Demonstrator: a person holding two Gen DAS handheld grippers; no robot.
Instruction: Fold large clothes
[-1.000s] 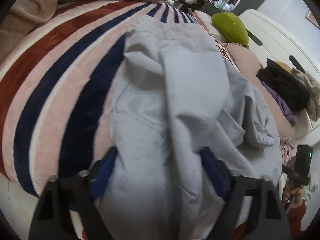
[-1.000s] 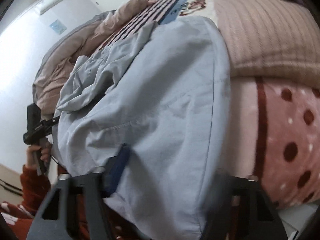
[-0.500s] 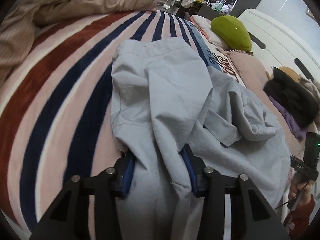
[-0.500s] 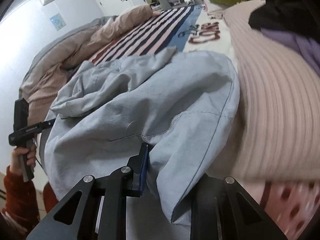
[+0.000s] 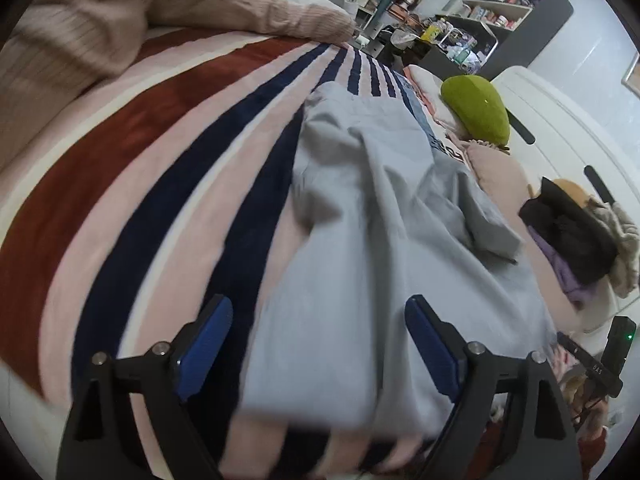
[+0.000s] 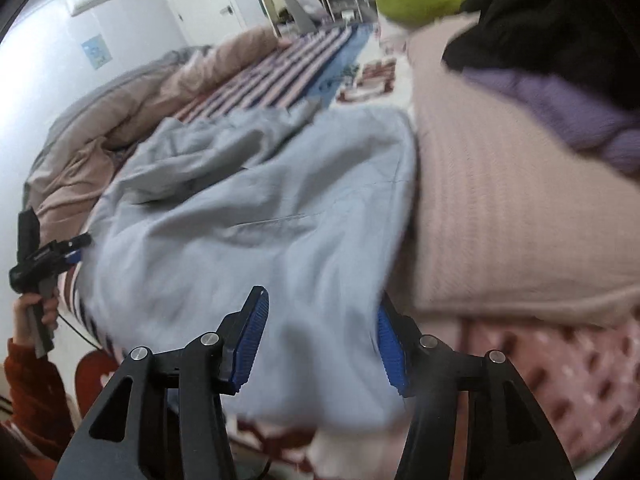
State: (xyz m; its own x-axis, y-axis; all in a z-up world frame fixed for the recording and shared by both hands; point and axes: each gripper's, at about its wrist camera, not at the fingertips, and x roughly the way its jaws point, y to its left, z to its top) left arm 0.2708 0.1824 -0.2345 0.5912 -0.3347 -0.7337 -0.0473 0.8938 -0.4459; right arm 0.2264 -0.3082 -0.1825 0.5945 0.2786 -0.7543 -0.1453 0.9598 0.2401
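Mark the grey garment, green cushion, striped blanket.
grey garment (image 5: 360, 208): left wrist view, middle panel.
green cushion (image 5: 476, 110): left wrist view, top surface.
striped blanket (image 5: 168, 184): left wrist view, navy stripe.

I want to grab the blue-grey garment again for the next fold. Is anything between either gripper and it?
Nothing visible: the garment lies directly under the left gripper and the right gripper, both opening, pads clear of the cloth.

Matt, creased pale-blue cloth garment (image 5: 360, 240) lies on a plush striped fleece blanket (image 5: 160, 168).
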